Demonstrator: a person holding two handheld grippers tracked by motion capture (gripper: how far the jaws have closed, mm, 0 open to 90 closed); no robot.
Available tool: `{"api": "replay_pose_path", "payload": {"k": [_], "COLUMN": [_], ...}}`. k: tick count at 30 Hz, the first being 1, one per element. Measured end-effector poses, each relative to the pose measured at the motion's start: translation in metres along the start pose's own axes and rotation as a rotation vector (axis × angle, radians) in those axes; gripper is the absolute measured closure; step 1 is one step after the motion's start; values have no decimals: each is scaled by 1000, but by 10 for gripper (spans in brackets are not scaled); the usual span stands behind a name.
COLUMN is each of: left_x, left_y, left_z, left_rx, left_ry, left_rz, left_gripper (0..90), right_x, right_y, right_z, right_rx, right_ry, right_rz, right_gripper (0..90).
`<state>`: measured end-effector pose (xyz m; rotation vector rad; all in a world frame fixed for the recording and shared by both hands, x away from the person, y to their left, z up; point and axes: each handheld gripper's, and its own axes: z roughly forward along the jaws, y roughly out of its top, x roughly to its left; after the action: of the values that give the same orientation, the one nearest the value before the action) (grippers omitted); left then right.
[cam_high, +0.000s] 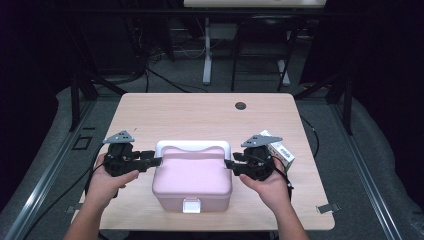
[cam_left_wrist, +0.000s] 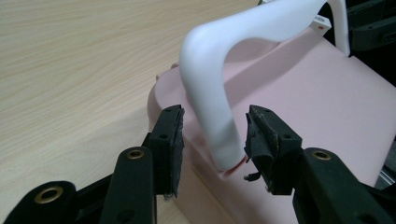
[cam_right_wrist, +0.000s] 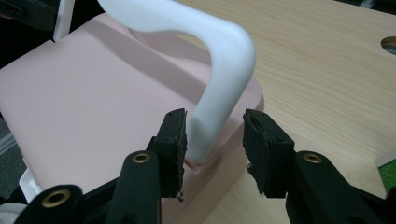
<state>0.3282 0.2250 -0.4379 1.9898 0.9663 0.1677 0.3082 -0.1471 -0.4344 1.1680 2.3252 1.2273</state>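
- Table (cam_high: 200, 112) of pale wood grain lies under everything, with a small dark round hole (cam_high: 240, 105) near its far edge.
- Pink box (cam_high: 192, 176) sits on the near half of the table, roughly centred between my two hands; its lid is flat and closed, and a small white latch (cam_high: 191, 205) shows on its near face.
- White handle (cam_high: 192, 146) arches over the far part of the lid, one foot coming down at each end of the box.
- Left gripper (cam_high: 156, 161) of mine reaches in from the box's left end. In the left gripper view, my jaws stand apart on either side of the handle's left foot, where the white leg meets the pink lid. There is a gap on each side of the leg, so I am around it but not clamped; the right-hand pad (cam_left_wrist: 261, 133) looks frayed.
- Right gripper (cam_high: 229, 164) of mine comes in from the opposite end. In the right gripper view, my jaws straddle the handle's other foot; the left pad (cam_right_wrist: 173, 140) is very near the white leg, whether touching I cannot tell, and the other stands clear, so nothing is squeezed.
- Small white carton (cam_high: 278, 148) lies on the table just beyond my right gripper, apart from the pink box.
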Motion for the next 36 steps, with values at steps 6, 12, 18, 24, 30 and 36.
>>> {"api": "replay_pose_path", "payload": {"k": [6,12,18,24,30,36], "left_x": [1,-3,-10,-13,-12,-11], "left_y": [-5,-5,-5,-8,-11,-13], "left_z": [7,8,1,-1,1,2], "left_rx": [-4,-8,-19,-35,-40,-48], "left_ry": [-35,-36,-22,-9,-7,-4], "left_rz": [-1,13,47,64,66,67], "left_gripper": [589,602,619,658,681,707], "right_x": [2,2,6,10,8,7], "right_y": [-2,-3,-4,-6,-8,-10], "right_z": [6,6,0,-4,1,3], "right_rx": [-9,-20,-47,-50,-44,-45], "right_ry": [25,30,28,12,28,36], "right_rz": [1,4,-12,-40,-34,-27], "right_gripper": [608,614,656,679,692,705]}}
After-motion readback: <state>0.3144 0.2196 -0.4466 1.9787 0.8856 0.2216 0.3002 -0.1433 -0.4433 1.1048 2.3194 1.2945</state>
